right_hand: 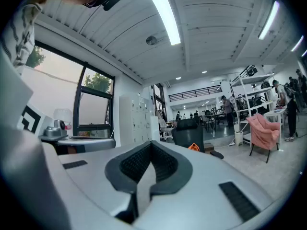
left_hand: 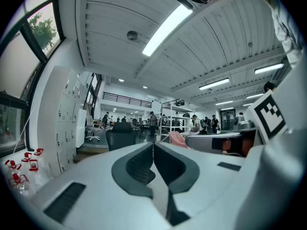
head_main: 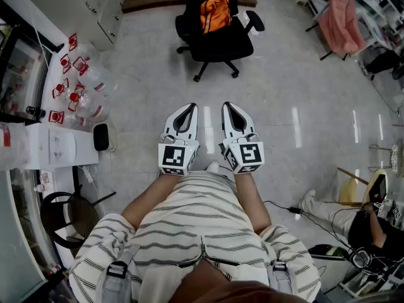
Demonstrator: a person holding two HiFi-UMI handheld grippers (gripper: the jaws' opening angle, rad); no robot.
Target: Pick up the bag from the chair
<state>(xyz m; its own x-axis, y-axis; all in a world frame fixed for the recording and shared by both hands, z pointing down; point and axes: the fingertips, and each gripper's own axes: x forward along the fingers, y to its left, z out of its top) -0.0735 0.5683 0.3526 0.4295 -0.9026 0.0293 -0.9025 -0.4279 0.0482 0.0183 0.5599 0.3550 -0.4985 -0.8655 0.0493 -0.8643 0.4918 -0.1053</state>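
An orange bag (head_main: pixel 214 11) lies on the seat of a black office chair (head_main: pixel 218 40) at the far end of the floor. The right gripper view shows a corner of that bag (right_hand: pixel 193 147) on the chair (right_hand: pixel 188 133) beyond the jaws. The chair (left_hand: pixel 121 134) also stands ahead in the left gripper view, where the bag is hidden. My left gripper (head_main: pixel 188 108) and right gripper (head_main: pixel 227 106) are held side by side in front of my body, well short of the chair. Both are shut with nothing between their jaws.
A white counter (head_main: pixel 53 147) with clear bottles with red labels (head_main: pixel 79 84) runs along the left. A pink cloth hangs over a chair (head_main: pixel 342 24) at the far right. A person sits on the floor (head_main: pixel 353 219) at the lower right among cables.
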